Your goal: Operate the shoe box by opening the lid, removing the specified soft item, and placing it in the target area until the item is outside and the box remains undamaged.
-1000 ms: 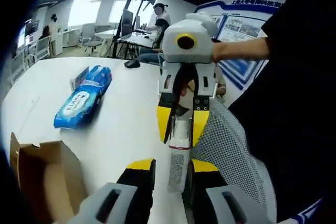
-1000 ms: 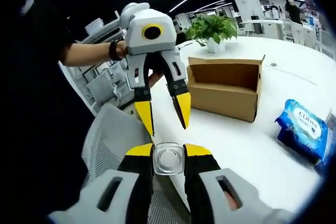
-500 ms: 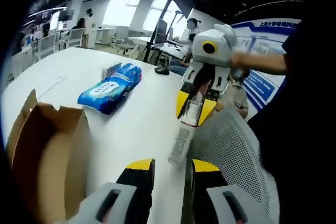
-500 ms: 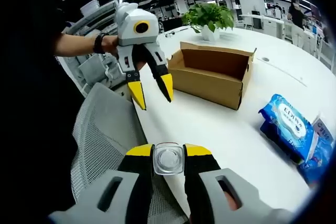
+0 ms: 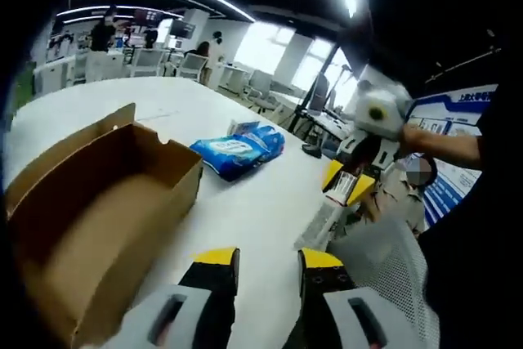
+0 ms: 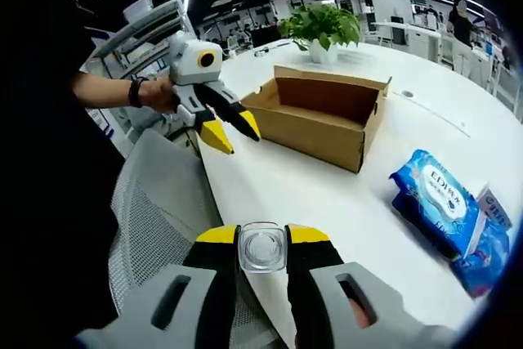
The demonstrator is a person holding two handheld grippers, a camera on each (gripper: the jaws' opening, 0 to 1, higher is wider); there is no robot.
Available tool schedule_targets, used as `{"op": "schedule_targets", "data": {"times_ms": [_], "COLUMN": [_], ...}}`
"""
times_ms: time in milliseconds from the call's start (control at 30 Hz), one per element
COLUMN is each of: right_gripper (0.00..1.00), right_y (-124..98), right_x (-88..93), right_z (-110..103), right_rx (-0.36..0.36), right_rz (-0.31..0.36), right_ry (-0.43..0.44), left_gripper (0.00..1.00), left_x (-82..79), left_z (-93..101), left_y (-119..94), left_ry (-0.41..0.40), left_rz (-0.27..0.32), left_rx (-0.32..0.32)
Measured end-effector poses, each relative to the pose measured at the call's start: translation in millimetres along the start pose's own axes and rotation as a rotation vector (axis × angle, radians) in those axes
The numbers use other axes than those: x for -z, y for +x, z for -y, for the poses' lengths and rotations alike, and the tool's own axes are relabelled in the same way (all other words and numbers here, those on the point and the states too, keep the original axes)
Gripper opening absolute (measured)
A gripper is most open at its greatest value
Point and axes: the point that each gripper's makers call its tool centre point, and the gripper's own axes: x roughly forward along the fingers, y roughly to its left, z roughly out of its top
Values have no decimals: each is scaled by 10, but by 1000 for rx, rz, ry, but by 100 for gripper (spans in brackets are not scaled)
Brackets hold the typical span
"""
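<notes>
Clamping a clear tube (image 6: 262,247) between its yellow-tipped jaws, the right tool (image 6: 262,243) points across the white tabletop (image 6: 327,202); in the right gripper view the tube's round clear end faces the camera, pinched on both sides. In the left gripper view the same right tool (image 5: 346,188) comes in from the right, held by a hand (image 5: 413,138), with the tube (image 5: 320,222) hanging down from its jaws, the lower end near the tabletop (image 5: 245,218) edge; whether it touches the surface I cannot tell.

The left tool (image 5: 260,261) has its jaws apart with nothing between them; in the right gripper view it (image 6: 229,130) appears at the left, jaws spread, gripped by a hand (image 6: 159,94) wearing a dark wristband, just beside the near corner of the shoe box (image 6: 323,116).

The shoe box is plain brown cardboard, standing open on the tabletop with its top uncovered; its inside looks bare in both views, though the near wall hides part of the floor in the right gripper view. In the left gripper view the shoe box (image 5: 90,210) sits at the left, close to the left tool.

A blue pack of wet wipes (image 6: 445,206) lies on the tabletop well apart from the box; it (image 5: 239,149) shows beyond the box in the left gripper view. A potted green plant (image 6: 323,34) stands behind the box; a grey mesh chair back (image 6: 151,218) sits at the tabletop's edge below the tools.
</notes>
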Motion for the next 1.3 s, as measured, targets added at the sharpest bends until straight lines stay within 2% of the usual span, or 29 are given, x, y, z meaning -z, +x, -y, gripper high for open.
{"op": "schedule_targets", "data": {"times_ms": [100, 533, 867, 1033, 1300], "right_gripper": [19, 19, 19, 19, 19], "right_y": [-12, -69, -205, -264, -375], "right_x": [-2, 16, -90, -120, -287], "right_z": [23, 168, 475, 664, 898], "right_rx": [2, 26, 81, 121, 164], "right_rz": [-6, -52, -89, -122, -148], "right_ry": [-3, -28, -75, -99, -135], "left_gripper": [34, 35, 35, 35, 35], "left_x": [54, 256, 305, 357, 379], "left_z": [-36, -125, -172, -154, -162], "left_y": [-37, -184, -225, -209, -249], "left_ry": [-6, -61, -95, -96, -111], "left_rz": [11, 33, 57, 44, 51], "left_rx": [-35, -121, -154, -154, -167]}}
